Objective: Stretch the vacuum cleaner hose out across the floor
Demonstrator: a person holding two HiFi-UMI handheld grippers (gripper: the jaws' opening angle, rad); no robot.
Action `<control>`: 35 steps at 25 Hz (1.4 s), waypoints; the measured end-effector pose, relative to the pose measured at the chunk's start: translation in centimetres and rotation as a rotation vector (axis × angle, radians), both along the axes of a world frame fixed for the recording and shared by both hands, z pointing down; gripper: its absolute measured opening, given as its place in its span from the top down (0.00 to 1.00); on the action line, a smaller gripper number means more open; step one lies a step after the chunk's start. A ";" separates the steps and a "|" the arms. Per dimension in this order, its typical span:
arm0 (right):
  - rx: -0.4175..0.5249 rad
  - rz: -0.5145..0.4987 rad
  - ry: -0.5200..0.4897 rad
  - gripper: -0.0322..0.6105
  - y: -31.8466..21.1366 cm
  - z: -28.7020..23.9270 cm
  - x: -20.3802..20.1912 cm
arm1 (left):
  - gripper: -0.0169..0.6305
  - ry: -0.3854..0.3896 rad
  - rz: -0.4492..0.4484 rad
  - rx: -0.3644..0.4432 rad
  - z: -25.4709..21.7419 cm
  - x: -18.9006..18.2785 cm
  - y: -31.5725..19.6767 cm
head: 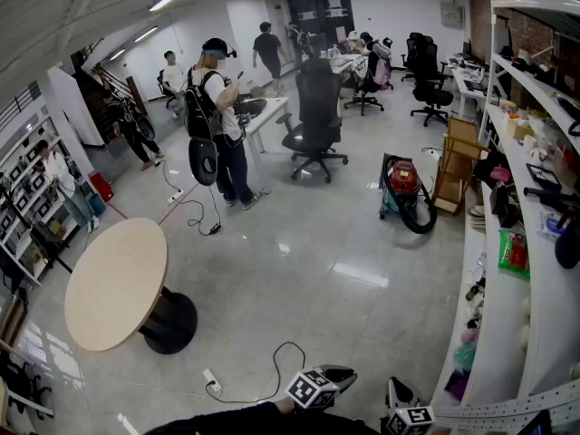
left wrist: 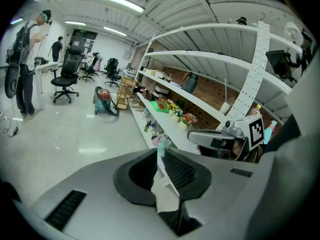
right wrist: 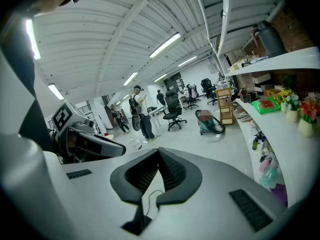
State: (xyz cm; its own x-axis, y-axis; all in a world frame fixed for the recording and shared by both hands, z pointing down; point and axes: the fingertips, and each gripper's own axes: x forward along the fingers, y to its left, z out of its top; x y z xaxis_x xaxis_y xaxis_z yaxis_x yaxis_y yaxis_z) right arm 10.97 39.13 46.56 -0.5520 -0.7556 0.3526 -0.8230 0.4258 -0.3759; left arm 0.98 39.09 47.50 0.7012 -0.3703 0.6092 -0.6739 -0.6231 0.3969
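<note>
Head view: the vacuum (head: 402, 185) sits on the floor (head: 308, 270), its black hose (head: 424, 217) curled in a loop against it. A wooden rack (head: 458, 166) stands just right of the vacuum. Both grippers hang well apart from the vacuum. The left gripper (left wrist: 160, 154) has its jaws pressed together, holding nothing. The right gripper (right wrist: 158, 153) is closed and empty too.

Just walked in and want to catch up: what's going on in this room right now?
A person holds two grippers low, at the near end of the room. The left gripper and right gripper are both shut and empty. The vacuum cleaner sits across the floor by the shelving, its hose curled close against it, untouched.
</note>
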 end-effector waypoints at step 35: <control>-0.075 0.010 0.109 0.93 -19.1 0.3 -10.5 | 0.88 0.039 -0.004 0.047 4.2 -14.9 -20.9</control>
State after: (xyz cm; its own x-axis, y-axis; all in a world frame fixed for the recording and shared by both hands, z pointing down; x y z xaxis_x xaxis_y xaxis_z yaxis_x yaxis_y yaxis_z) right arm 0.49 20.00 46.85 -0.4999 -0.7298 0.4664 -0.8648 0.3915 -0.3144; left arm -13.90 18.21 51.67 0.7226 -0.4010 0.5631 -0.6612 -0.6388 0.3935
